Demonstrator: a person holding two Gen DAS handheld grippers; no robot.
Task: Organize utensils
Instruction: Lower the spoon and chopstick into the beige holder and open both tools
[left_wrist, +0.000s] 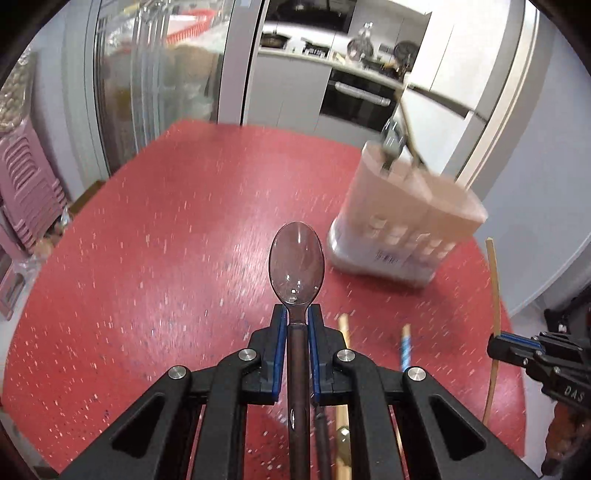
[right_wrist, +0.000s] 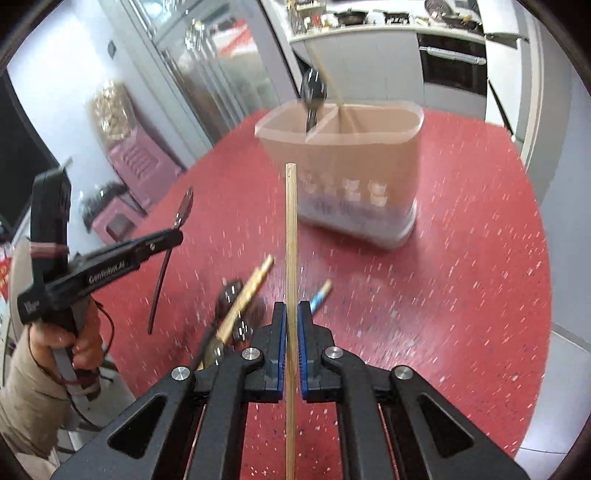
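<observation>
My left gripper (left_wrist: 296, 314) is shut on the neck of a clear brown plastic spoon (left_wrist: 296, 264), bowl pointing ahead, held above the red table (left_wrist: 147, 258). From the right wrist view the same left gripper (right_wrist: 176, 236) and spoon (right_wrist: 183, 212) show at the left, in a person's hand. My right gripper (right_wrist: 291, 310) is shut on a thin wooden chopstick (right_wrist: 290, 229) that sticks up and forward; the left wrist view has it (left_wrist: 493, 295) at the right edge. A translucent divided utensil holder (right_wrist: 343, 162), also (left_wrist: 402, 218), stands ahead, with a dark spoon (right_wrist: 313, 92) and a chopstick in it.
On the table below the grippers lie more utensils: a wooden chopstick (right_wrist: 247, 295), a blue-patterned chopstick (right_wrist: 320, 293), and dark spoons (right_wrist: 232, 295). Pink stacked stools (left_wrist: 26, 188) stand left of the table. Glass doors and a kitchen counter lie beyond.
</observation>
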